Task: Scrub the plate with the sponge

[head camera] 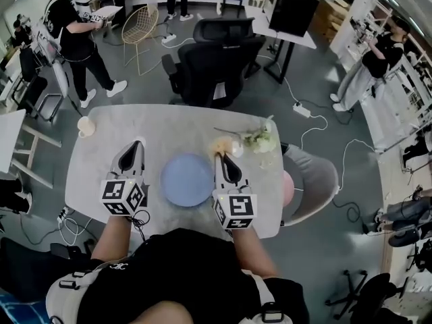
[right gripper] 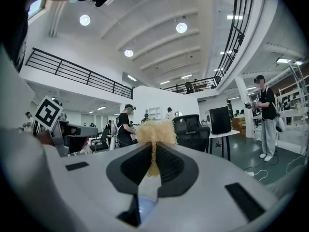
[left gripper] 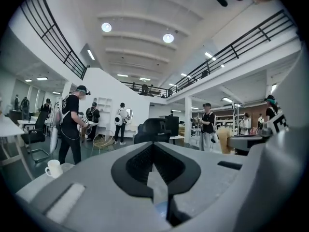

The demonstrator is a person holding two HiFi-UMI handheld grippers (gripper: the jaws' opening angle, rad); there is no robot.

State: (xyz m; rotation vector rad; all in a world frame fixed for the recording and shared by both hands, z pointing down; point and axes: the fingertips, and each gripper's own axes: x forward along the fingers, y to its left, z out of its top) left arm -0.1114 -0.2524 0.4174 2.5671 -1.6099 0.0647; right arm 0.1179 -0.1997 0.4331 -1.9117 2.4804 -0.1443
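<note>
Plate [head camera: 187, 179], blue and round, lies flat on the pale tabletop [head camera: 108, 147] right in front of you, between your two grippers. Your left gripper [head camera: 138, 142] is just beside the plate's left rim and apart from it. The left gripper view shows its jaws closed tip to tip with nothing between them. Your right gripper [head camera: 217, 155] runs just beside the plate's right rim. Its jaws are clamped on a fuzzy pale-yellow sponge [head camera: 223, 144], which is pinched thin between the pads, with a tuft standing out past the tips. The sponge is just beyond the plate's far right rim, not over the plate. You cannot tell whether it touches the tabletop.

Just to the right of the sponge, near the table's far edge, lies a bunch of pale green leaves [head camera: 260, 139], too small to name more closely. A white mug [head camera: 86, 126] stands alone at the far left corner, well apart from the plate. A grey chair [head camera: 317, 177] is drawn up at the table's right side.

Beyond the table stand two black office chairs [head camera: 216, 63] and, farther left, a gold wire chair [head camera: 140, 25]. A person in dark clothes [head camera: 74, 39] stands at the far left, and another person [head camera: 374, 59] stands at the far right.
</note>
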